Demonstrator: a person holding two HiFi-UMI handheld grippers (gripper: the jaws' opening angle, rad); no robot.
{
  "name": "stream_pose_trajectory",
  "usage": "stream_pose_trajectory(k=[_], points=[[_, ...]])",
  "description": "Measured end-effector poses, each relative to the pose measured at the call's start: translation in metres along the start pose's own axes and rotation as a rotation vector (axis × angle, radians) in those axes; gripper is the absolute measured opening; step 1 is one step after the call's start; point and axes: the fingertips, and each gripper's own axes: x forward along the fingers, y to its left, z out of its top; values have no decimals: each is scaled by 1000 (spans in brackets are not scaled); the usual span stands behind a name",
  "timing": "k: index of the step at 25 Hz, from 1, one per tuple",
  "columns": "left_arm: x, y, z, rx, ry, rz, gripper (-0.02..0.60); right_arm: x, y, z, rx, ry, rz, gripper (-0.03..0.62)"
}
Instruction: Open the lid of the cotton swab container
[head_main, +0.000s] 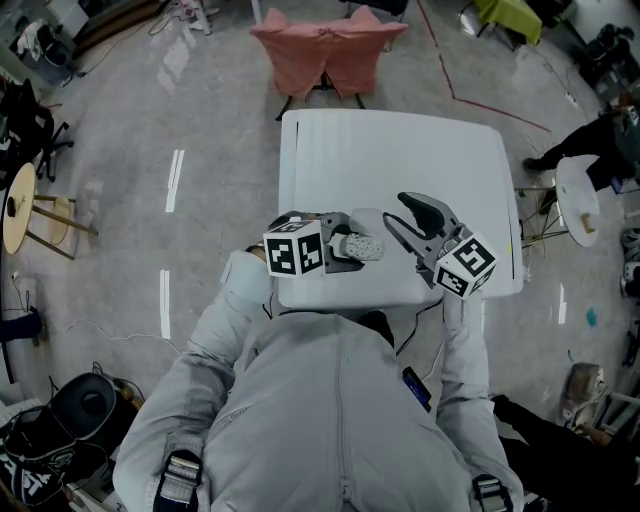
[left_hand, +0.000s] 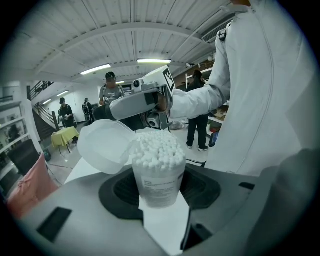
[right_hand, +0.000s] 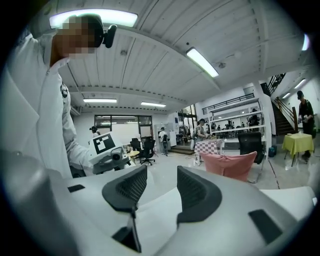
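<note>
The grey floor (head_main: 120, 120) lies open on all sides of the white bench (head_main: 400, 150); the far half of the bench gives free room, and its near edge is close against the person's jacket (head_main: 330, 420). A chair under a pink cloth (head_main: 325, 50) stands just beyond the far edge; a small round white table (head_main: 577, 195) stands apart at the right side.

Both grippers are over the near part of the bench. The right gripper (right_hand: 161, 192) has its jaws spread with nothing between them, and it is near the container. The left gripper (head_main: 340, 245) has its jaws pinching the cotton swab container (left_hand: 157, 177) at its lower body, close to the near edge of the bench; whether the container rests on the bench I cannot tell.

The container is of clear plastic with a label. Its white lid (left_hand: 105, 146) is open and tilted back to one side, joined at the rim; the white cotton swabs (left_hand: 155, 149) fill it to the top.
</note>
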Motion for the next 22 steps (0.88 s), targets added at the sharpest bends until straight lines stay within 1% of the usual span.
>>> stream_pose_trajectory(k=[4,9,15,19,22], points=[[0,-3,4,-31,-52,4,213,2,0,-12,-29,44,-19,202],[2,-6,4,-45,-70,-1,213,2,0,-19,-24,62,-27,193],[-1,0,13,-59,-106,8,213,0,-3,-9,-38,36,-50,193],[-2,6,19,-73,-134,26,213,-7,-7,-1,-48,17,-96,193],[-6,10,21,-93,-161,49,213,-14,-11,6,-55,-10,-150,193]])
